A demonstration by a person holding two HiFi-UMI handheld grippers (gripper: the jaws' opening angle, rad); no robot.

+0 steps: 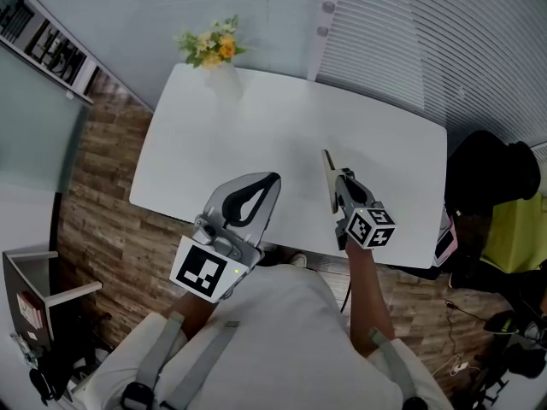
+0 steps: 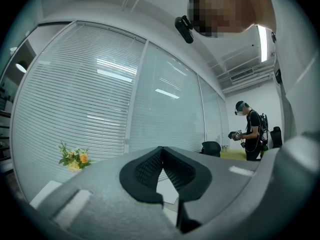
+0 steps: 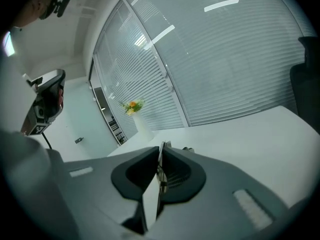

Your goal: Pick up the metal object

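Note:
The metal object (image 1: 328, 176) is a thin flat strip, held on edge above the white table (image 1: 256, 118). My right gripper (image 1: 340, 188) is shut on it, right of the table's middle near the front edge. In the right gripper view the strip (image 3: 151, 199) runs between the dark pads (image 3: 177, 176) and sticks out a little past the right gripper (image 3: 161, 151). My left gripper (image 1: 272, 180) hovers over the front edge to the left, shut with nothing in it. In the left gripper view the left gripper (image 2: 161, 151) shows its pads meeting at the tips.
A white vase of yellow flowers (image 1: 214, 54) stands at the table's far left corner; the vase of flowers (image 3: 132, 106) also shows in the right gripper view. Window blinds run behind the table. A black chair with dark things (image 1: 487, 178) stands to the right. Another person (image 2: 250, 129) stands far off.

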